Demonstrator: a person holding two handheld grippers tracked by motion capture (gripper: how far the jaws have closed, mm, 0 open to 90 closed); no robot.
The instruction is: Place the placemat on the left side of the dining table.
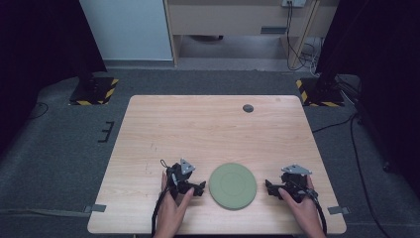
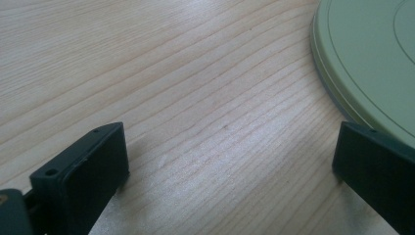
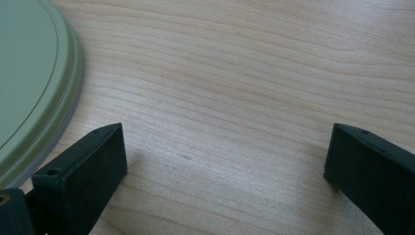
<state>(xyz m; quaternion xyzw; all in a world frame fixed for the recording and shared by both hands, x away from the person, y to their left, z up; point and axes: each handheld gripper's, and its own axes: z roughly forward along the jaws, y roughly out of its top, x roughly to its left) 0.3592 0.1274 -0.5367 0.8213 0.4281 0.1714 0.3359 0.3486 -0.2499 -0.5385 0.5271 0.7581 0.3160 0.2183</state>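
Note:
A round pale green plate (image 1: 232, 185) lies flat on the wooden table (image 1: 208, 129) near its front edge. My left gripper (image 1: 196, 189) rests on the table just left of the plate, held by a hand. Its jaws stand wide open with bare wood between them (image 2: 230, 156), and the plate's rim (image 2: 372, 63) curves past the right jaw. My right gripper (image 1: 271, 188) sits just right of the plate, also hand-held. It is open over bare wood (image 3: 225, 156), with the plate's edge (image 3: 34, 88) beside its left jaw.
A small dark round disc (image 1: 248, 108) sits near the table's far edge. Grey carpet surrounds the table. Two stand bases with yellow-black stripes (image 1: 94, 90) (image 1: 317, 91) flank the far corners, and cables (image 1: 297, 49) trail at the back right.

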